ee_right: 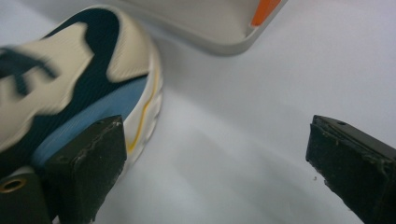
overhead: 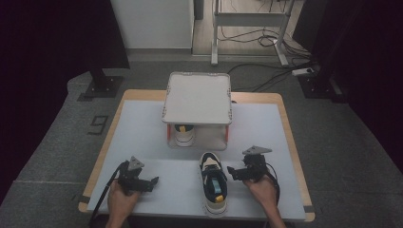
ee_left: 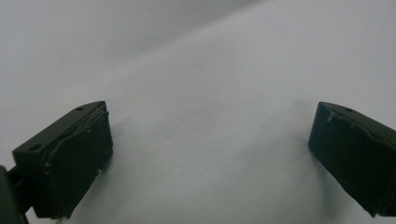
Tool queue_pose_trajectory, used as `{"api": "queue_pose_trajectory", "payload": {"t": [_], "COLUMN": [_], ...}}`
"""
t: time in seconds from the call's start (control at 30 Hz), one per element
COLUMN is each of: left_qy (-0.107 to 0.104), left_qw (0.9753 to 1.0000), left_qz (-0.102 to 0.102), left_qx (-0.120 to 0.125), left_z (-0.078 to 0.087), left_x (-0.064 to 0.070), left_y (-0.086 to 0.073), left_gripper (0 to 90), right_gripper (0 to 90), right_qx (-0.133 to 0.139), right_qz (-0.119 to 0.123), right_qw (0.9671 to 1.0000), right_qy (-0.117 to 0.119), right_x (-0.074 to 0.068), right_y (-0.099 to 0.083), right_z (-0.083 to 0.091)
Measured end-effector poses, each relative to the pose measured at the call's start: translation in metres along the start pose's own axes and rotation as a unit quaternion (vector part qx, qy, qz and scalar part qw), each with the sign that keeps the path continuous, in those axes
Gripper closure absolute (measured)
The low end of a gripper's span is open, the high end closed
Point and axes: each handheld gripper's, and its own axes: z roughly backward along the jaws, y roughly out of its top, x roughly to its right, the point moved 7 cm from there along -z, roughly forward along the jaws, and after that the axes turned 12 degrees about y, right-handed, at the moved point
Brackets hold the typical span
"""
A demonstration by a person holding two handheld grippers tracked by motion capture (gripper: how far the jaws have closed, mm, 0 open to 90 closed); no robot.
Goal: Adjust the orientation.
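The white table point(overhead: 142, 137) filled the middle of the high view, with dark floor around it. At the upper centre of that surface stood a pale two-level rack point(overhead: 198, 97), its flat top bare and orange posts at its sides. Under the top, on the lower level, sat one shoe point(overhead: 183, 134), toe facing the lower edge of the frame.

Its mate, a cream, dark blue and light blue sneaker point(overhead: 213, 183), lay on the table at lower centre of the high view, toe pointing up the frame toward the rack and well short of it. In the right gripper view the same sneaker point(ee_right: 79, 79) filled the upper left, just beside the left-hand jaw, with the rack's base corner point(ee_right: 219, 28) at the top.

The right gripper point(overhead: 234, 172) sat at lower right of centre in the high view, jaws spread wide and pointed at the sneaker's side, near it but not gripping; whether a jaw touched the sole could not be told. The left gripper point(overhead: 153, 181) rested at lower left, well apart from the shoe, jaws spread over bare table and holding nothing.

Judging from this, the job looked about half done: one shoe was shelved, and the second was yet to be grasped, lifted and set beside it.
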Motion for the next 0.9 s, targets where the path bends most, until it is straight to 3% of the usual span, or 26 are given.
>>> {"api": "queue_pose_trajectory", "payload": {"t": [0.23,0.47,0.57,0.6,0.8,0.9], "left_qy": [-0.001,-0.001,0.0,-0.001,0.0,0.0], "left_qw": [1.0,1.0,1.0,1.0,1.0,1.0], "left_qz": [0.001,0.001,0.001,0.001,0.001,0.002], "left_qx": [0.0,0.0,0.0,0.0,0.0,0.0], "left_z": [0.0,0.0,0.0,0.0,0.0,0.0], "left_x": [0.0,0.0,0.0,0.0,0.0,0.0], "left_y": [0.0,0.0,0.0,0.0,0.0,0.0], "left_gripper": [0.0,0.0,0.0,0.0,0.0,0.0], "right_gripper": [5.0,0.0,0.0,0.0,0.0,0.0], "right_qx": [0.001,-0.014,-0.016,-0.01,0.004,0.008], "right_qz": [0.006,0.012,0.02,0.034,0.051,0.04], "right_qw": [0.9997,0.9988,0.9985,0.998,0.9959,0.9959], "right_qy": [0.024,0.046,0.048,0.052,0.074,0.081], "right_x": [-0.023,-0.056,-0.067,-0.077,-0.106,-0.114], "right_y": [-0.03,-0.048,-0.051,-0.052,-0.055,-0.057], "right_z": [0.034,0.048,0.051,0.054,0.048,0.037]}}
